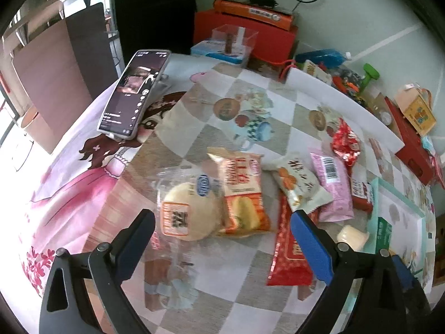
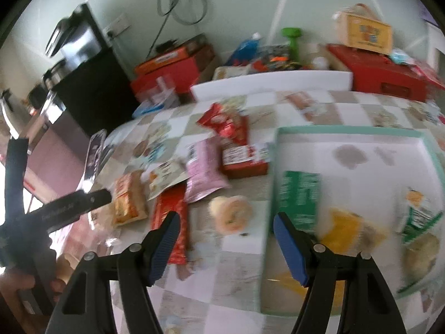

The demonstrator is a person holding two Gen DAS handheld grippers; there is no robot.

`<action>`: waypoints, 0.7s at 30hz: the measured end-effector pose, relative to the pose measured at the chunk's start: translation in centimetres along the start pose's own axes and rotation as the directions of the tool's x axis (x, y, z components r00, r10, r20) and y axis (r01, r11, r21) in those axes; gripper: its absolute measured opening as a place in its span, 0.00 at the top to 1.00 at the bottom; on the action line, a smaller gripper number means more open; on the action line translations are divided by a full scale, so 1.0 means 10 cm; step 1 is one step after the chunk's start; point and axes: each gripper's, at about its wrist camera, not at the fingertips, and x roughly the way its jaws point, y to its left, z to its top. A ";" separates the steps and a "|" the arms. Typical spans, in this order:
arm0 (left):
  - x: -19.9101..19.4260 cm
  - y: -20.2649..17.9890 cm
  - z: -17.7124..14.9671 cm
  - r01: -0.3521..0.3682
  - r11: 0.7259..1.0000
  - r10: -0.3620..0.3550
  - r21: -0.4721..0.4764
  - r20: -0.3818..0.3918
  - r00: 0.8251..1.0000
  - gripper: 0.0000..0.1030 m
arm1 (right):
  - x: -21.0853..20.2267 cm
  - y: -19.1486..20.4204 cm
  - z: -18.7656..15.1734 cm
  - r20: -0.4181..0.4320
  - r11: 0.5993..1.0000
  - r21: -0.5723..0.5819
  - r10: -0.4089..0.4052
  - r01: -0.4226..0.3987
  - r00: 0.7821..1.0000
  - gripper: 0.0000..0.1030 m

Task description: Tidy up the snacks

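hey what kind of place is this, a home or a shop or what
Most likely a home, at a dining table. A patterned tablecloth covers it, a phone leans propped at its edge, and household clutter, with a green dumbbell among it, is piled against the wall.

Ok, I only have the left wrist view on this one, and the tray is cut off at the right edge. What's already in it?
Observer: In the right wrist view the tray holds three packets: a green packet against its left rim, a yellow packet beside that, and a green-and-white packet further right.
Operator: Is the right gripper carrying anything?
Observer: No. The right gripper is open with nothing between its jaws.
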 end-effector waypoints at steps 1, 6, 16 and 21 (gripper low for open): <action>0.03 0.03 0.01 -0.006 1.000 0.006 -0.006 -0.010 1.000 0.05 | 0.05 0.06 -0.01 -0.011 1.000 -0.010 0.013 -0.013 1.000 0.29; 0.17 0.25 0.07 -0.025 0.998 0.023 -0.051 -0.047 0.999 0.05 | 0.29 0.39 -0.08 -0.074 0.996 -0.077 0.035 -0.041 0.997 0.29; 0.43 0.39 0.09 -0.018 0.995 0.006 -0.097 -0.122 0.993 0.05 | 0.79 0.76 -0.14 -0.158 0.985 -0.167 0.014 -0.040 0.987 0.29; 0.47 0.45 0.10 -0.022 0.993 0.008 -0.115 -0.126 0.992 0.12 | 0.98 0.83 -0.17 -0.182 0.981 -0.195 -0.018 -0.018 0.983 0.29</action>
